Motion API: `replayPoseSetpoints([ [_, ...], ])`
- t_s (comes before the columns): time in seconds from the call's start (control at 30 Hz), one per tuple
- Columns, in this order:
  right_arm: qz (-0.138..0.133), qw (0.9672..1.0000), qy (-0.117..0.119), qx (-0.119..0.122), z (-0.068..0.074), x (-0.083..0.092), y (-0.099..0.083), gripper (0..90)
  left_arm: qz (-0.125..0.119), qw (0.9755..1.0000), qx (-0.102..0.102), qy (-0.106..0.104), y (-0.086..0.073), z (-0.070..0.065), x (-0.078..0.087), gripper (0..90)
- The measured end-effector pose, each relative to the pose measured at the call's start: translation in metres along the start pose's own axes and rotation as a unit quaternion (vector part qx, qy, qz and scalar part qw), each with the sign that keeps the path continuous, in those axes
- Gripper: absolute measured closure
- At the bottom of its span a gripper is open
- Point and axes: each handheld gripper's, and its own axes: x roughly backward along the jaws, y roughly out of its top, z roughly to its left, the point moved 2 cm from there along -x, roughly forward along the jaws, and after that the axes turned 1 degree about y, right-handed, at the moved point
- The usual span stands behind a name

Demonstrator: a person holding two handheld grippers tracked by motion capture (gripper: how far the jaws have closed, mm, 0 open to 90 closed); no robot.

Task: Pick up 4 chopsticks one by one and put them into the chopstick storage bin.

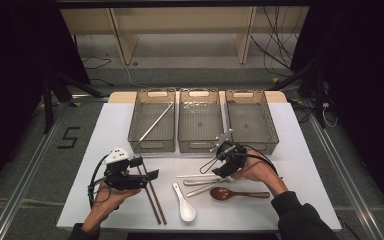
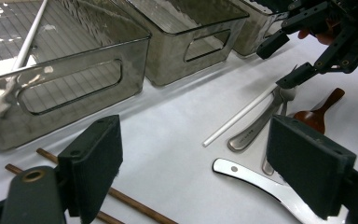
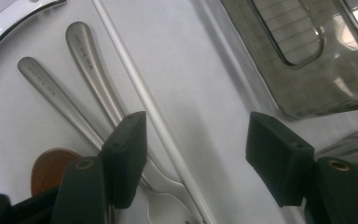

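Covering most of the table point(image 1: 105, 130) is a white sheet, and along its far edge stand three smoky clear bins point(image 1: 200, 127) in a row, touching side by side. One white chopstick point(image 1: 156, 121) lies slanted in the left bin.

Near the front left, the left gripper point(image 1: 145, 169) hangs just over a pair of brown chopsticks point(image 1: 155, 200) lying side by side on the sheet. Its jaws stand wide with nothing between them; in the left gripper view the brown pair crosses under the left pad point(image 2: 95, 163).

At centre right, the right gripper point(image 1: 228, 167) tips down over a loose group of cutlery. Its jaws are wide apart, and in the right gripper view a second white chopstick point(image 3: 144, 100) runs across the gap between the pads without either pad touching it.

Beside that chopstick lie two steel handles point(image 3: 86, 56), with a fork head point(image 2: 286, 93) under the gripper. A brown wooden spoon point(image 1: 237, 194) lies just nearer the person, and a white soup spoon point(image 1: 185, 205) lies between the two hands.
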Motion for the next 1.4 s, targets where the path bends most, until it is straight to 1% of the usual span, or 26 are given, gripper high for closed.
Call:
replayPoseSetpoints([
  [0.07, 0.000, 1.0000, 0.004, 0.009, 0.000, -0.002, 0.000, 41.8, 0.002, 1.0000, -0.001, 0.000, -0.002, -0.001, 0.000, 18.1],
  [0.13, 0.012, 0.9998, 0.005, 0.016, 0.000, -0.004, 0.001, 44.0, 0.004, 1.0000, -0.001, -0.001, -0.003, -0.002, 0.000, 18.1],
  [0.17, 0.014, 0.9997, 0.007, 0.019, 0.001, -0.005, 0.001, 44.5, 0.004, 1.0000, 0.000, -0.001, -0.003, -0.002, 0.000, 18.1],
  [0.23, 0.017, 0.9997, 0.007, 0.017, 0.001, -0.006, 0.001, 45.3, 0.005, 1.0000, 0.000, 0.000, -0.004, -0.001, 0.000, 18.1],
  [0.27, 0.022, 0.9994, 0.008, 0.025, 0.001, -0.007, 0.001, 47.3, 0.005, 1.0000, 0.001, 0.000, -0.004, 0.000, 0.000, 18.1],
  [0.3, 0.022, 0.9995, 0.007, 0.021, 0.002, -0.009, 0.000, 48.6, 0.005, 1.0000, 0.003, 0.000, -0.004, 0.000, 0.000, 18.1],
  [0.33, 0.030, 0.9990, 0.008, 0.032, 0.002, -0.010, 0.000, 49.5, 0.006, 1.0000, 0.004, 0.001, -0.005, 0.000, 0.001, 18.1],
  [0.37, 0.033, 0.9989, 0.007, 0.034, 0.002, -0.012, 0.000, 50.8, 0.006, 1.0000, 0.003, 0.000, -0.005, 0.000, 0.001, 18.1],
  [0.4, 0.040, 0.9983, 0.009, 0.041, 0.002, -0.015, -0.001, 52.5, 0.005, 1.0000, 0.006, 0.000, -0.006, 0.000, 0.000, 18.1],
  [0.57, 0.052, 0.9977, 0.012, 0.041, 0.002, -0.019, -0.001, 57.0, 0.010, 0.9999, 0.008, 0.001, -0.008, 0.002, -0.001, 18.1],
  [0.6, 0.054, 0.9972, 0.014, 0.050, 0.001, -0.021, -0.001, 57.9, 0.009, 0.9999, 0.010, 0.000, -0.008, 0.002, 0.000, 18.1],
  [0.63, 0.056, 0.9971, 0.015, 0.050, 0.001, -0.022, -0.001, 58.6, 0.006, 0.9999, 0.014, -0.002, -0.008, 0.001, 0.000, 18.1],
  [0.77, 0.062, 0.9964, 0.022, 0.054, 0.001, -0.026, -0.001, 62.7, 0.005, 0.9999, 0.015, -0.005, -0.008, 0.001, 0.000, 18.1],
  [0.8, 0.070, 0.9957, 0.020, 0.056, 0.001, -0.027, -0.002, 65.2, 0.008, 0.9999, 0.013, -0.006, -0.008, 0.001, 0.000, 18.1],
  [0.83, 0.070, 0.9957, 0.020, 0.056, 0.001, -0.027, -0.002, 65.2, 0.008, 0.9998, 0.014, -0.006, -0.008, 0.001, 0.000, 18.1],
  [0.87, 0.072, 0.9952, 0.022, 0.062, 0.000, -0.027, -0.002, 66.2, 0.008, 0.9998, 0.015, -0.006, -0.008, 0.001, 0.000, 18.1],
  [0.9, 0.071, 0.9953, 0.023, 0.062, 0.000, -0.028, -0.002, 67.2, 0.008, 0.9998, 0.015, -0.006, -0.008, 0.001, 0.000, 18.1],
  [1.0, 0.074, 0.9943, 0.028, 0.072, 0.000, -0.028, -0.001, 70.0, 0.006, 0.9998, 0.018, -0.007, -0.008, 0.001, 0.000, 18.1],
  [1.03, 0.078, 0.9939, 0.028, 0.073, 0.000, -0.029, -0.001, 70.5, 0.007, 0.9998, 0.018, -0.007, -0.008, 0.001, 0.000, 18.1],
  [1.1, 0.086, 0.9923, 0.029, 0.084, 0.000, -0.030, 0.002, 71.4, 0.009, 0.9998, 0.016, -0.007, -0.008, 0.001, 0.000, 18.1],
  [1.13, 0.086, 0.9923, 0.029, 0.084, 0.000, -0.030, 0.002, 71.4, 0.009, 0.9998, 0.016, -0.007, -0.008, 0.001, 0.000, 18.1],
  [1.2, 0.096, 0.9908, 0.034, 0.089, 0.001, -0.030, 0.004, 72.7, 0.009, 0.9998, 0.016, -0.007, -0.008, 0.001, 0.000, 18.1],
  [1.3, 0.099, 0.9900, 0.037, 0.093, 0.001, -0.031, 0.005, 74.9, 0.007, 0.9998, 0.019, -0.007, -0.008, 0.001, 0.000, 18.1],
  [1.4, 0.105, 0.9894, 0.039, 0.092, 0.000, -0.031, 0.006, 74.8, 0.008, 0.9998, 0.018, -0.007, -0.008, 0.001, 0.000, 18.1],
])
